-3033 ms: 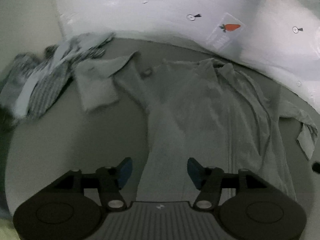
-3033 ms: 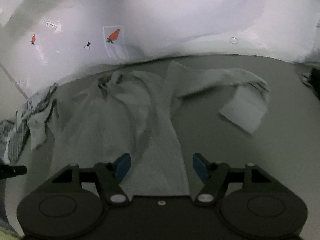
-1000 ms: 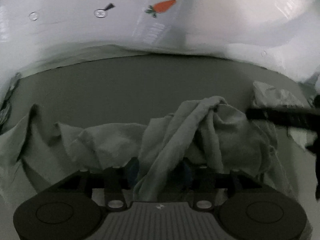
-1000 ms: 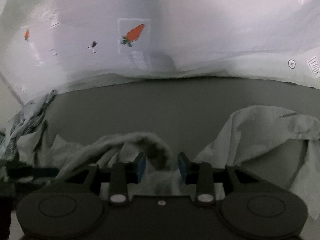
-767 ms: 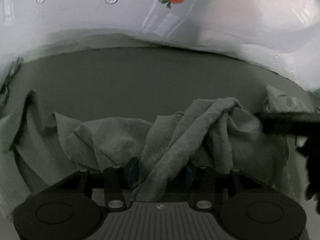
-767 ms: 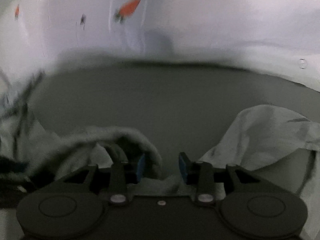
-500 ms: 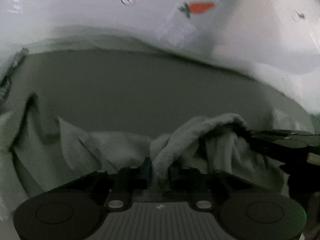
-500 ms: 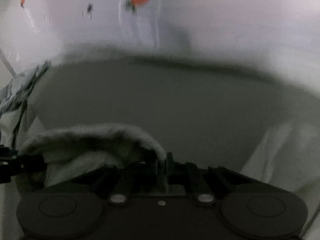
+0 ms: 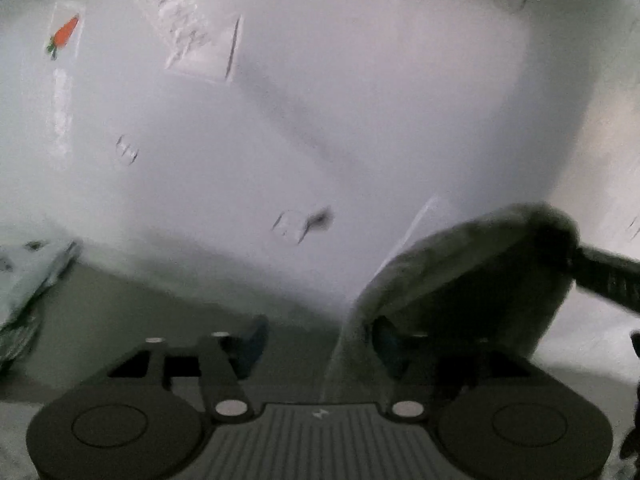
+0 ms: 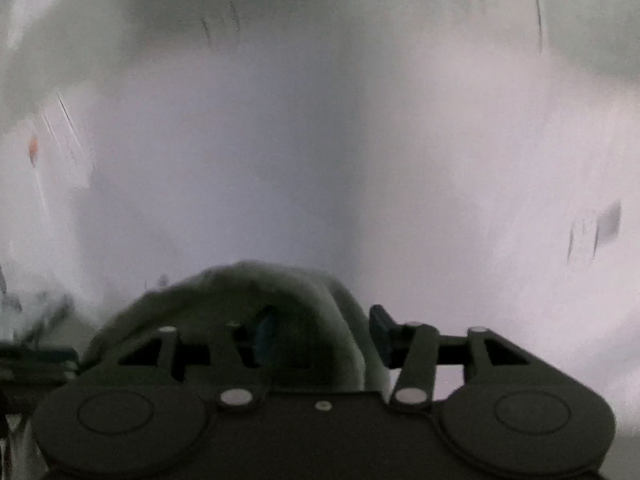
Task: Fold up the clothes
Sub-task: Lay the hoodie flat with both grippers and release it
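The grey shirt (image 9: 472, 264) hangs in an arch over the right fingertip of my left gripper (image 9: 320, 336), whose blue-padded fingers stand wide apart, open. The cloth runs up and right to my right gripper's dark body (image 9: 604, 276). In the right wrist view the same grey shirt (image 10: 256, 280) drapes over the left finger and fills part of the gap of my right gripper (image 10: 322, 330), also open. Both views are tilted up at the wall and blurred by motion. The rest of the shirt is hidden below the frames.
A white wall sheet with a carrot sticker (image 9: 64, 38) and small printed marks fills most of both views. A striped pile of clothes (image 9: 28, 280) lies at the far left on the grey table (image 9: 120, 320).
Both grippers, shut on bunched shirt cloth half a second ago, now stand open with it draped over one finger each. Both cameras have swung upward, so the table has dropped out of view.
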Motion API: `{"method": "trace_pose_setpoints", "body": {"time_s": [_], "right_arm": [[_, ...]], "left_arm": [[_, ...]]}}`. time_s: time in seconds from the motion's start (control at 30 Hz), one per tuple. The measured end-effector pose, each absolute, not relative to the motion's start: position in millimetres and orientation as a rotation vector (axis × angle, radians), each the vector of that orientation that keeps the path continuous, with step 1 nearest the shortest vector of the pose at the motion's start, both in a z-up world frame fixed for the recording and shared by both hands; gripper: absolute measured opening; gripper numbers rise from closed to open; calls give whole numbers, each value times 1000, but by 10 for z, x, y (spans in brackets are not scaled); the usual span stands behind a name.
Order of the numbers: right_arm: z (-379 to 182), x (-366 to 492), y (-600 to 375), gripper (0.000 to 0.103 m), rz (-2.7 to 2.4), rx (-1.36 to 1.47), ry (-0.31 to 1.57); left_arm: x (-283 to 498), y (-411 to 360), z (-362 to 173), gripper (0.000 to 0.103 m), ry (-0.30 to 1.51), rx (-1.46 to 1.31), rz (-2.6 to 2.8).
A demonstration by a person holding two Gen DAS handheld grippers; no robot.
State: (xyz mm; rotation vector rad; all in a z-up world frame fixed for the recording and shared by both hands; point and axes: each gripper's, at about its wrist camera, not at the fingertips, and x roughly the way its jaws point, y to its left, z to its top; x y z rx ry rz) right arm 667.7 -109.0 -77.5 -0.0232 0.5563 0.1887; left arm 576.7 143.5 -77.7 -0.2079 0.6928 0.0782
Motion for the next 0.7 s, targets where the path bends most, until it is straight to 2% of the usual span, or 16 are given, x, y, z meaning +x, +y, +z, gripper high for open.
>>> {"method": "trace_pose_setpoints", "body": {"time_s": [0.03, 0.07, 0.13, 0.3, 0.43, 0.5, 0.7], "right_arm": [[-876, 6609, -1154, 53, 184, 2, 591], [-977, 6487, -1244, 57, 165, 28, 620], [-1180, 6200, -1455, 62, 111, 76, 676], [-1597, 5188, -2045, 62, -107, 164, 834], [-1698, 4547, -2504, 59, -202, 215, 868], [-1742, 4236, -2733, 58, -246, 240, 882], [-1860, 3508, -3340, 58, -326, 317, 900]], "left_arm": [[5675, 1453, -820, 70, 709, -215, 72], [5584, 1471, -863, 81, 725, -223, 67], [5295, 1522, -958, 88, 757, -245, 76], [4526, 1460, -1349, 89, 945, -317, 102], [4216, 1188, -1530, 93, 1026, -291, 70], [4080, 1050, -1613, 99, 1061, -276, 52], [3669, 636, -1863, 100, 1165, -229, 0]]}}
